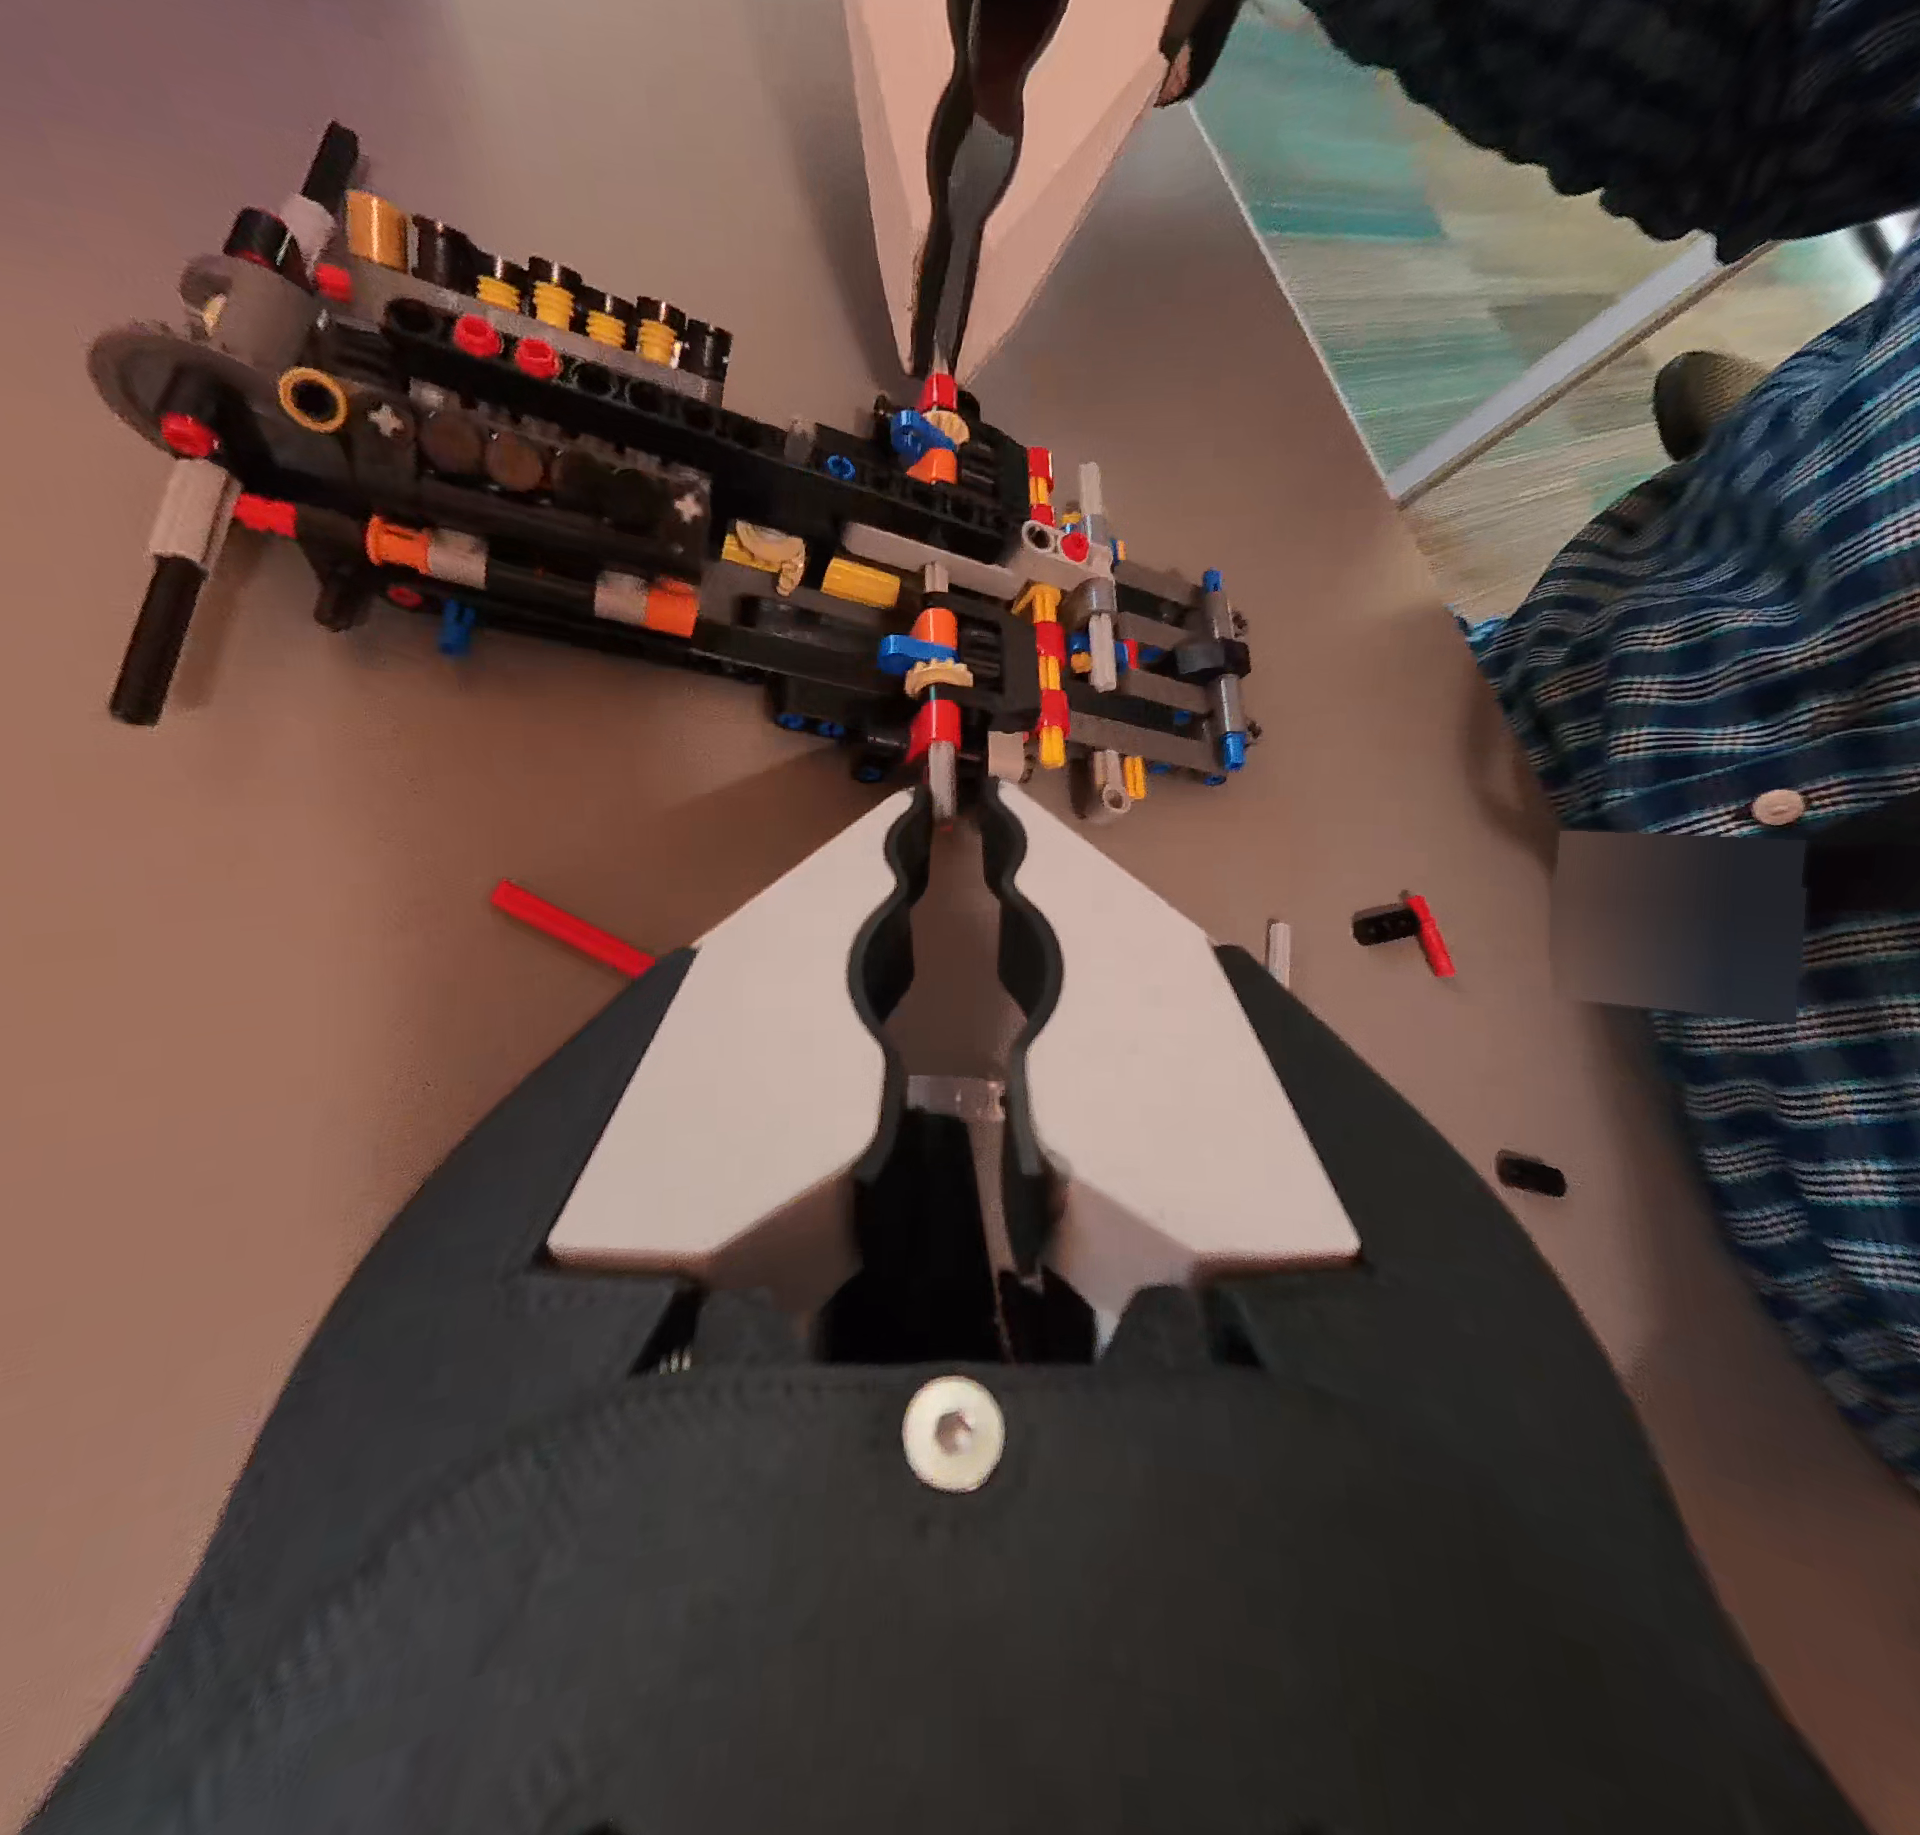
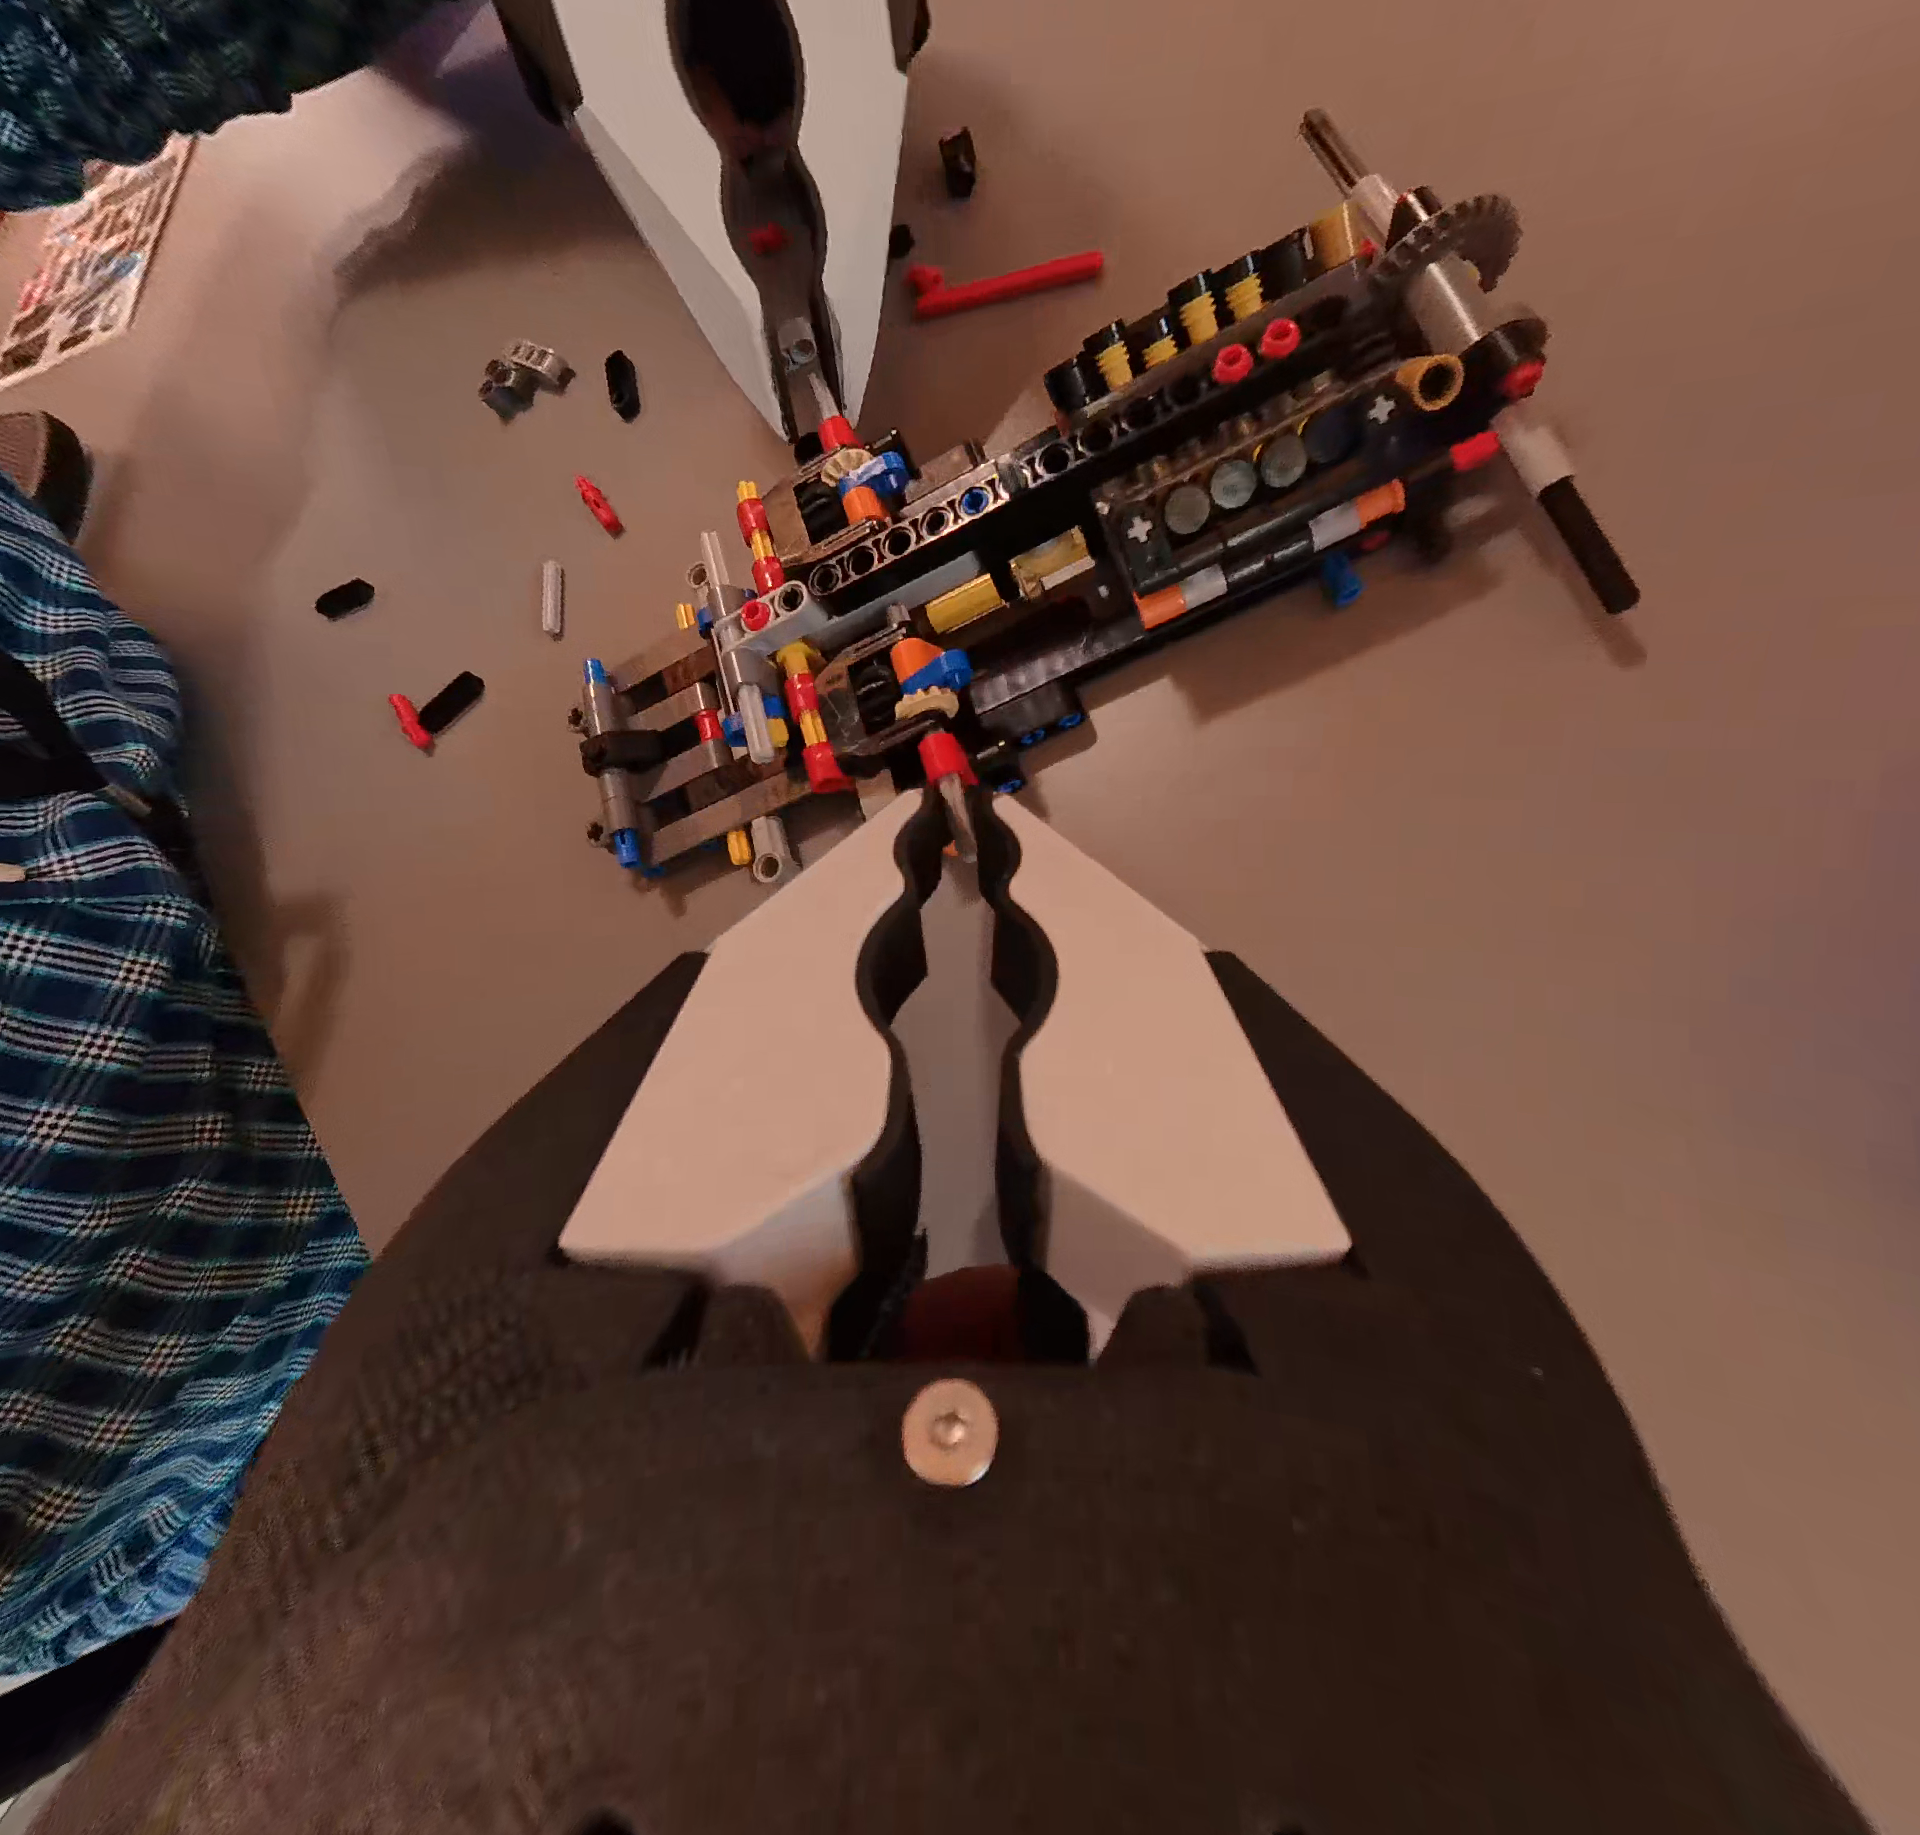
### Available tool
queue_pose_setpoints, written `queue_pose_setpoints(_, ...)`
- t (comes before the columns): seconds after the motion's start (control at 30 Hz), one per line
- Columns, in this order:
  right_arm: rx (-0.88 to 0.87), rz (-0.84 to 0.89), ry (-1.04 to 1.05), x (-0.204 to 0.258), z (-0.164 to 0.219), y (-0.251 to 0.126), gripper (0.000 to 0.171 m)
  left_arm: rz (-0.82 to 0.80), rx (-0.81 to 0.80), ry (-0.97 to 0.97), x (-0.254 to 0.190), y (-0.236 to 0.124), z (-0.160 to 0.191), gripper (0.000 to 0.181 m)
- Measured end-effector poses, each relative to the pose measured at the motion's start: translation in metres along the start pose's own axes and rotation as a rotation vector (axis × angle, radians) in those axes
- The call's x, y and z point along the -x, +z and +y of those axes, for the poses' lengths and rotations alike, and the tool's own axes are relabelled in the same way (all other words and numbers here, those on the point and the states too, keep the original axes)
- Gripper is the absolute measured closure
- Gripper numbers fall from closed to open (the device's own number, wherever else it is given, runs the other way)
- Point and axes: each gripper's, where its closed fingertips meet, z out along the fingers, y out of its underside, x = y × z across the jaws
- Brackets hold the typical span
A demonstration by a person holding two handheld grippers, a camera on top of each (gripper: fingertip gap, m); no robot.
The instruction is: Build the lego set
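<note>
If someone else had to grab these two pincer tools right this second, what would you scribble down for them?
Left gripper: closed on the grey axle end sticking out of one side of the lego model.
Right gripper: closed on the grey axle end on the opposite side.
The model lies flat on the table, pinched between both tools.
Done: a long chassis with gears, pins and beams is already assembled.
Left: loose parts wait on the table, including a red axle, a short grey axle and small black connectors. Where they go, the pictures don't show.
</note>
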Motion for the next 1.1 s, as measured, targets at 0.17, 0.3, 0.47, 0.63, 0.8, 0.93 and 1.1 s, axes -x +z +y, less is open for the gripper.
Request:
queue_pose_setpoints(0.17,-0.012,-0.051,0.017,0.002,0.000,0.000,0.169,0.049,-0.005,-0.025,-0.002,0.000,-0.001,0.177)
queue_pose_setpoints(0.3,0.003,-0.008,-0.063,0.003,0.001,0.000,0.170,-0.022,-0.002,0.046,0.003,0.000,-0.002,0.178)
queue_pose_setpoints(0.47,0.032,0.140,-0.216,-0.001,0.000,-0.001,0.171,-0.203,0.049,0.245,0.010,-0.001,-0.005,0.179)
queue_pose_setpoints(0.63,0.049,0.304,-0.380,-0.002,0.000,-0.001,0.170,-0.321,0.090,0.395,0.009,-0.001,-0.004,0.178)
queue_pose_setpoints(0.8,0.094,0.467,-0.580,-0.003,-0.001,-0.002,0.170,-0.462,0.138,0.557,0.009,-0.002,-0.003,0.179)
queue_pose_setpoints(0.93,0.139,0.592,-0.760,-0.005,-0.002,-0.002,0.170,-0.568,0.179,0.673,0.009,-0.003,-0.004,0.180)
queue_pose_setpoints(1.1,0.173,0.719,-0.925,-0.005,-0.002,-0.003,0.171,-0.678,0.234,0.812,0.010,-0.003,-0.004,0.180)
